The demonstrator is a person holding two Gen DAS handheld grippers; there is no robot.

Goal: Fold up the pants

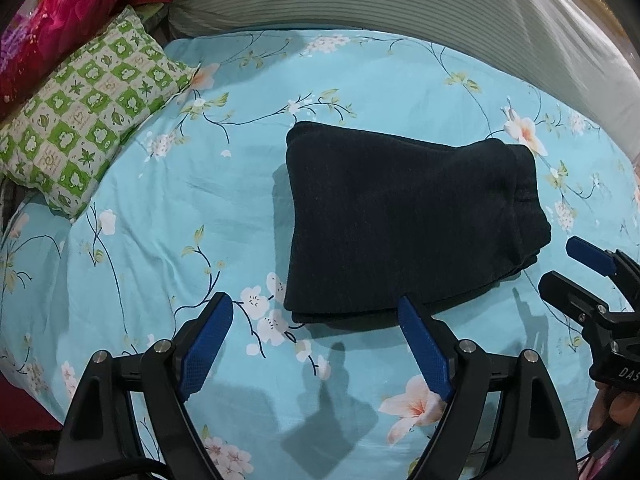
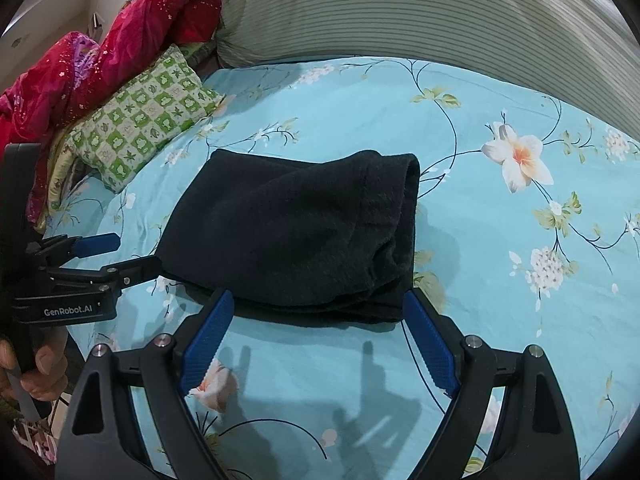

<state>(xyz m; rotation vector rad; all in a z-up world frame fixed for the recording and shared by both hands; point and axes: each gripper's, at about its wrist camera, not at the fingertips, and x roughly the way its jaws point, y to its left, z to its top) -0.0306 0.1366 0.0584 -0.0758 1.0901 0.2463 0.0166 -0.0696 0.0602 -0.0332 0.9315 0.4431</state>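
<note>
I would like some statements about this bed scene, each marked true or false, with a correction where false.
1. The black pants lie folded into a compact stack on the blue floral sheet. True.
2. The left gripper is shut on the pants. False: its jaws stand open, holding nothing.
3. The right gripper has open jaws, just short of the near edge of the pants. True.
4. The green checkered pillow lies on top of the pants. False: it lies apart, near the far left of the bed.
5. A striped grey bolster lies along the far side. True.
</note>
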